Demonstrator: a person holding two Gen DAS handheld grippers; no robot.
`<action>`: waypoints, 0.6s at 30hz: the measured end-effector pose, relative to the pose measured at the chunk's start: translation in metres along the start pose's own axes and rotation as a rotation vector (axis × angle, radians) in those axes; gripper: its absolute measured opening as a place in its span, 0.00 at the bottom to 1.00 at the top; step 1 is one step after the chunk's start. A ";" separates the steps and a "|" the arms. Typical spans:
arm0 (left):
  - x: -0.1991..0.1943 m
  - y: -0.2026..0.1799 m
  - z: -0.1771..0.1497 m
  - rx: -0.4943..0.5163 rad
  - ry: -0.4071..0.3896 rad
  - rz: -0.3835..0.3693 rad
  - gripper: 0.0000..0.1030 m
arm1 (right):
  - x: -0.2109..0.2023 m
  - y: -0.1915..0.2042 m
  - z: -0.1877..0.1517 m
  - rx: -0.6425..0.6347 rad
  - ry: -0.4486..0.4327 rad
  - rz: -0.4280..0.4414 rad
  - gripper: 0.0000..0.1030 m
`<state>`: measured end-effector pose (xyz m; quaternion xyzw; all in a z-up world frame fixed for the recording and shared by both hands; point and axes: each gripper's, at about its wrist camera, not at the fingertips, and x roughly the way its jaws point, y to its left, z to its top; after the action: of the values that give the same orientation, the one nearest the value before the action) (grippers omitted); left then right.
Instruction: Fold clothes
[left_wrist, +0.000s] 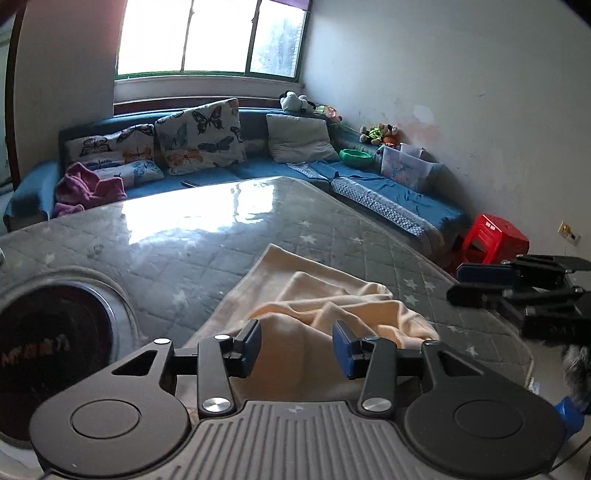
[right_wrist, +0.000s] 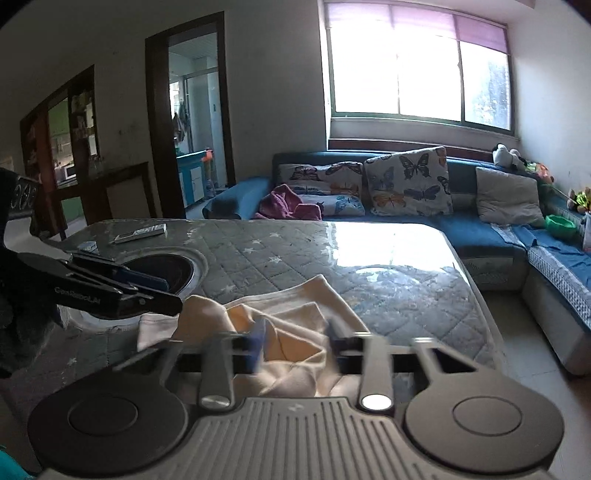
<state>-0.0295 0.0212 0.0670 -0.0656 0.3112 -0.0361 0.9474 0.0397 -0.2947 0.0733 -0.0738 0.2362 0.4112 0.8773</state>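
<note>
Right up against the lens sat the left gripper (left_wrist: 296, 345), tilted downward over the near edge of the table (left_wrist: 221, 236), blue pads (left_wrist: 341, 350) standing apart and pressing on nothing. Cream cloth showed in the gap between them, but it lay below on the table, not pinched. Released, plainly.

Biggest thing in the room: the blue corner sofa (left_wrist: 258, 170) running under the bright window (left_wrist: 210, 37), butterfly cushions (left_wrist: 199, 136) propped along its back. Next in size, the table, covered in a grey quilted star-print cloth under a glossy sheet that threw back the window's glare. A round dark burner (left_wrist: 55, 354) was sunk into its left side.

Then the garment (left_wrist: 325, 306), cream-coloured, lying crumpled on the near part of the table, one flat edge reaching away toward the middle and a rumpled fold heaped over it.

The right gripper (right_wrist: 295, 343) hung just above that same heap, angled down too, and blurred in its own view. Its pads were parted as well, cloth visible beneath the gap and nothing gripped. From the left camera it (left_wrist: 480, 284) showed at the right edge, above the table's corner.

Smaller still: a red stool (left_wrist: 495, 240) on the floor by the sofa's end, and a remote control (right_wrist: 140, 233) at the table's far left.
</note>
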 end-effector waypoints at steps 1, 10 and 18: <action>0.000 -0.003 -0.003 -0.004 0.004 -0.002 0.50 | -0.001 0.002 -0.003 0.000 0.001 -0.005 0.51; -0.003 -0.017 -0.025 -0.034 0.067 0.040 0.59 | -0.001 0.017 -0.036 0.064 0.047 -0.035 0.81; -0.008 -0.021 -0.046 -0.061 0.111 0.081 0.73 | 0.001 0.027 -0.056 0.119 0.086 -0.061 0.93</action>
<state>-0.0643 -0.0038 0.0382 -0.0796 0.3665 0.0080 0.9270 0.0005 -0.2945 0.0250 -0.0464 0.2953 0.3661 0.8813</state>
